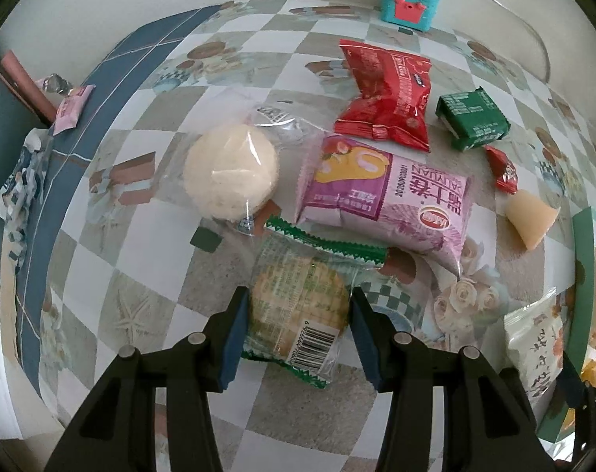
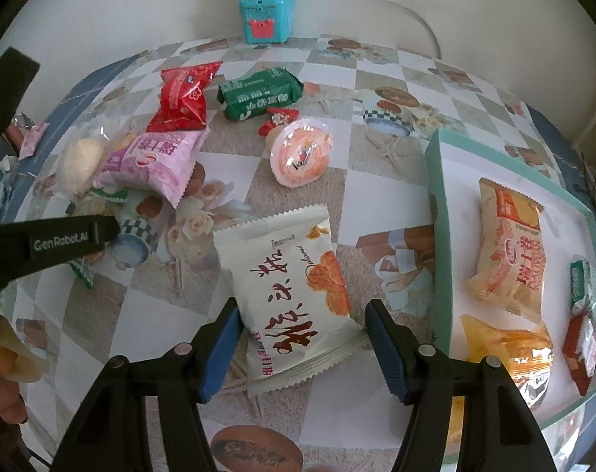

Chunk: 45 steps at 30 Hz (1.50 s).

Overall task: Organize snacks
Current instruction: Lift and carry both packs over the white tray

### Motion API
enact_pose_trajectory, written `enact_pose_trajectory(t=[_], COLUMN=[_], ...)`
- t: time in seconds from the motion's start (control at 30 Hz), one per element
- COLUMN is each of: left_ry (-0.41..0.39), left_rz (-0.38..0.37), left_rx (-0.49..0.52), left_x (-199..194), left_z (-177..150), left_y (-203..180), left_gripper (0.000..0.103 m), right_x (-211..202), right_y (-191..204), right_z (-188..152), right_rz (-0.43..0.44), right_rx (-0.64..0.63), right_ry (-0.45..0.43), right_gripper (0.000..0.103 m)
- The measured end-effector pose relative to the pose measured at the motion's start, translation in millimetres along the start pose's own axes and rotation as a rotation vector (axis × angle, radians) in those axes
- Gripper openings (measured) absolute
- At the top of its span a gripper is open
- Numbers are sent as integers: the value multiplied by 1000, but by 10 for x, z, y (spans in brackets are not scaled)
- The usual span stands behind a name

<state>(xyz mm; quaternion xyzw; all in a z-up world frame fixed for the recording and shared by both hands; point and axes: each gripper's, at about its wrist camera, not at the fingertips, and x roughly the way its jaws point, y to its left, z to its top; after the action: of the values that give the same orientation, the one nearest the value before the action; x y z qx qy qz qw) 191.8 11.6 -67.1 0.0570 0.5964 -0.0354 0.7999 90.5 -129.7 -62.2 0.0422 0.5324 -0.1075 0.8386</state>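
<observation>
My left gripper (image 1: pixel 299 338) points down at the table and is shut on a clear, green-edged packet (image 1: pixel 298 299) holding a round biscuit; both blue pads press its sides. From the right wrist view, the left gripper's black finger (image 2: pixel 61 236) reaches in from the left edge. My right gripper (image 2: pixel 301 338) is shut on a white snack packet (image 2: pixel 290 287) with orange print, its pads touching the packet's two edges. At the right stands a teal-rimmed white tray (image 2: pixel 435 196) with an orange packet (image 2: pixel 510 247) and other snacks inside.
Loose on the checked tablecloth lie a pink packet (image 1: pixel 384 200), a wrapped white bun (image 1: pixel 231 173), a red packet (image 1: pixel 388 90), a green packet (image 1: pixel 473 120), a small red candy (image 1: pixel 504 171) and a jelly cup (image 2: pixel 301 153). A teal tin (image 2: pixel 264 19) stands against the wall.
</observation>
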Motion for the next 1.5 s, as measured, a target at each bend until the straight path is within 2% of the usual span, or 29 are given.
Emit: enact_pose_trajectory(t=[0.57, 0.93, 1.23, 1.5], left_ry=[-55, -113, -171, -238], left_rz=[7, 46, 68, 50], left_rx=[-11, 1, 59, 146], left_x=[-318, -613, -847, -1100], left_z=[-25, -4, -13, -60], left_y=[-6, -110, -421, -876], left_gripper=[51, 51, 51, 51], right_x=[-218, -367, -554, -729], right_y=[-68, -284, -755, -1447], right_z=[53, 95, 117, 40], right_rz=[19, 37, 13, -57], right_rx=[36, 96, 204, 351], right_ry=[-58, -99, -148, -185], right_gripper=[66, 66, 66, 66])
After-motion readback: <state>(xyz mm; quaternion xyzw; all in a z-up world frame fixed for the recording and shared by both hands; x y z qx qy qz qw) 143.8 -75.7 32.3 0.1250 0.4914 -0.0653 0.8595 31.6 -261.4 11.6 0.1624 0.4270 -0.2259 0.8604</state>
